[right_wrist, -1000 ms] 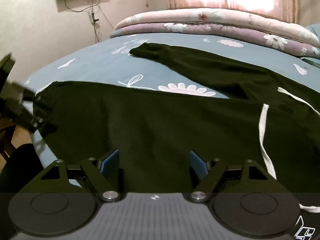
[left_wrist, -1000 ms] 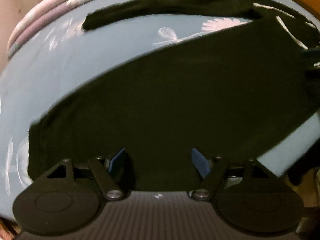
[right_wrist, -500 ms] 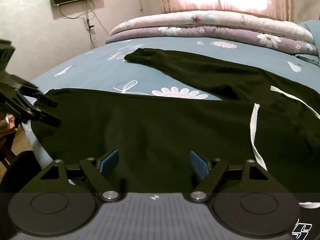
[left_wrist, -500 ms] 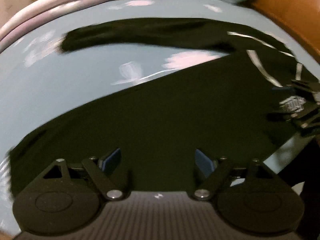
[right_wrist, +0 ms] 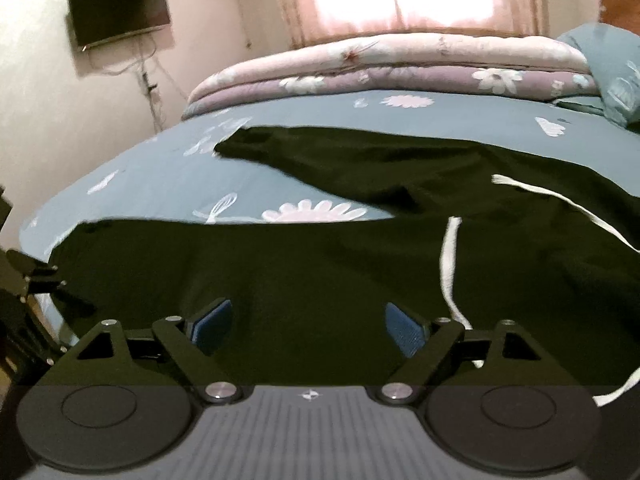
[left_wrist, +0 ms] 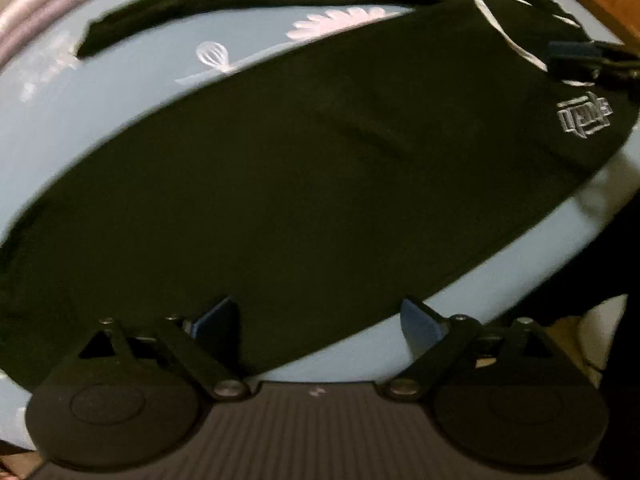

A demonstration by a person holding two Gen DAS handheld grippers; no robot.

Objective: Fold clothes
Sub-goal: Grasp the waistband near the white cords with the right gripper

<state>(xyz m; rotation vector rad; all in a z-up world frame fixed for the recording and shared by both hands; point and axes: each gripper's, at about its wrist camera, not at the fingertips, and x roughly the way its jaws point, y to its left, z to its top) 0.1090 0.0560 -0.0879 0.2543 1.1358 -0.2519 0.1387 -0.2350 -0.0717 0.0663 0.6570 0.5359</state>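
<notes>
I am holding both grippers over black trousers (right_wrist: 320, 280) lying spread flat on the blue flowered bed (right_wrist: 168, 184). The left gripper (left_wrist: 318, 320) and right gripper (right_wrist: 308, 326) are hovering with fingers apart, gripping nothing. White drawstrings (right_wrist: 448, 264) are trailing across the waist.

Blue floral bed (right_wrist: 168, 184), black trousers (right_wrist: 320, 272) spread flat, folded quilts (right_wrist: 392, 68) behind

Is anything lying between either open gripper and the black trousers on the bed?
Nothing visible does. The left gripper and right gripper are both open directly over the black trousers, spread on the blue bedspread. Only the trousers' own white drawstring lies on the fabric.
</notes>
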